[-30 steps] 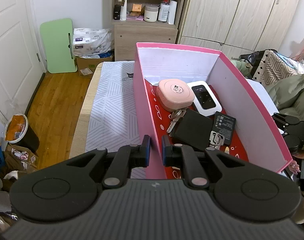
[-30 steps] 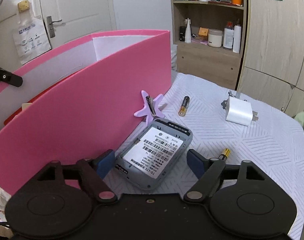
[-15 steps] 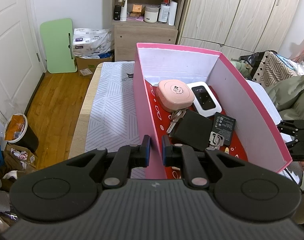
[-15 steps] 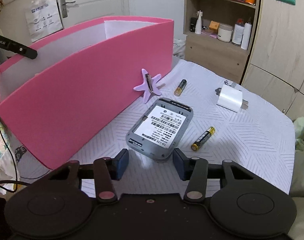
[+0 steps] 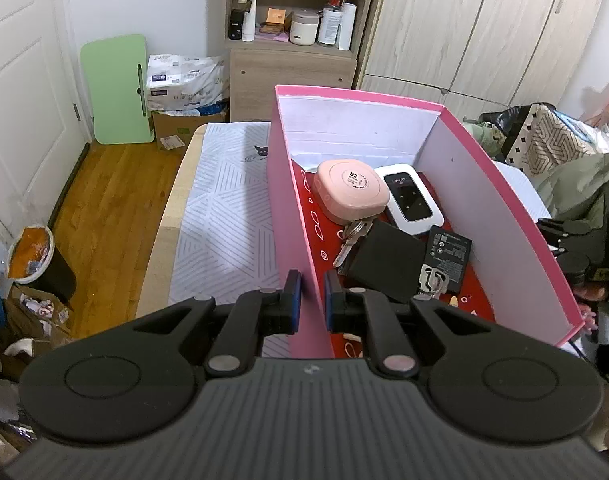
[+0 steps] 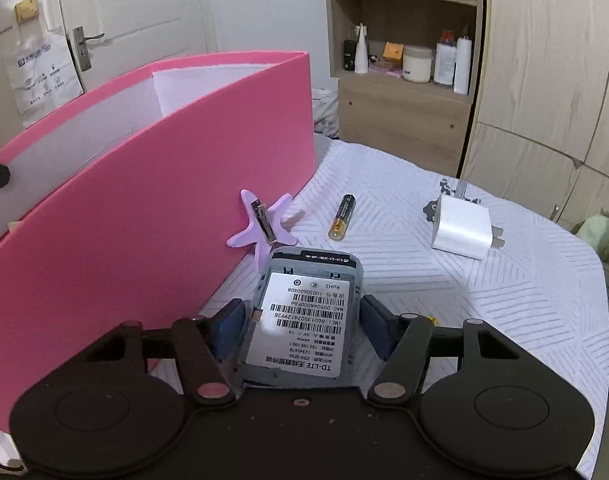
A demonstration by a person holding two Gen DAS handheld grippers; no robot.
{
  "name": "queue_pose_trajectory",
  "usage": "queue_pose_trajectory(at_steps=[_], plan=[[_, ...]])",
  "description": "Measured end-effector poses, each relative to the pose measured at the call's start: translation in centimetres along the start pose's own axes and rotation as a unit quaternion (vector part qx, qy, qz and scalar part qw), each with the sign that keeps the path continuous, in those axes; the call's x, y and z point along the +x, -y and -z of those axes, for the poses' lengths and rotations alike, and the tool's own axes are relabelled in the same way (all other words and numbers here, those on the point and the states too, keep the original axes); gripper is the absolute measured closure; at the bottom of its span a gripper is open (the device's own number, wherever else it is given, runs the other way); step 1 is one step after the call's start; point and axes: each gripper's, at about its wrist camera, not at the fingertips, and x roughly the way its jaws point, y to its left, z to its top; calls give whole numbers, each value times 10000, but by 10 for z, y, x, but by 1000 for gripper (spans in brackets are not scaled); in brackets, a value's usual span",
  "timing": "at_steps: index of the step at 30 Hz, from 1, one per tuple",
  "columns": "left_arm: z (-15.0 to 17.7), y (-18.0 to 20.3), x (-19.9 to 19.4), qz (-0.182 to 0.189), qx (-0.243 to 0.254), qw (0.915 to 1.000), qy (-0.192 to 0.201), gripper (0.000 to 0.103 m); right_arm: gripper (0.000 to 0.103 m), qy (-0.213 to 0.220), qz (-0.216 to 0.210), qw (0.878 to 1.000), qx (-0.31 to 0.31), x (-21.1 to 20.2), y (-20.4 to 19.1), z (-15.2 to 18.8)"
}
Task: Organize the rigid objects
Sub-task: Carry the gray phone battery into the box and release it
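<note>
My left gripper (image 5: 309, 295) is shut on the near left wall of the pink box (image 5: 288, 216). Inside lie a pink round-cornered case (image 5: 350, 190), a white router (image 5: 408, 198), keys (image 5: 350, 240), a black wallet (image 5: 388, 262) and a black battery pack (image 5: 450, 254). My right gripper (image 6: 302, 322) straddles a grey router shell (image 6: 304, 320) with a barcode label, which lies between the blue pads; the jaws stand close to its sides. The pink box wall (image 6: 144, 208) is just to its left.
On the striped cloth lie a purple star clip (image 6: 260, 224) against the box, an AA battery (image 6: 342, 216), a white charger plug (image 6: 462, 226) and another battery (image 6: 434, 320) behind my right finger. A wooden shelf unit (image 6: 404, 80) stands beyond.
My right gripper has moved forward so the grey router shell now sits between its fingers, and the jaws have widened around it. My left gripper stays clamped on the box wall.
</note>
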Motion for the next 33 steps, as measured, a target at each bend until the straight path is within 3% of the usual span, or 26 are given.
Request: queue_pose_trajectory(at_steps=[4, 10, 18, 23, 29, 33], plan=[[0, 0, 0, 1, -6, 10000, -2, 92, 34, 9, 49, 9998, -216, 3, -5, -1], [0, 1, 1, -72, -7, 10000, 1, 92, 35, 12, 93, 10000, -17, 2, -5, -2], [0, 1, 0, -71, -43, 10000, 10, 92, 35, 551, 30, 9981, 284, -42, -7, 3], [1, 1, 0, -84, -23, 10000, 10, 92, 35, 1024, 29, 9946, 159, -80, -17, -4], [1, 2, 0, -33, -49, 10000, 23, 92, 35, 1488, -765, 9856, -229, -113, -43, -33], [1, 0, 0, -20, -46, 10000, 10, 92, 35, 1195, -1495, 9795, -624, -103, -71, -58]])
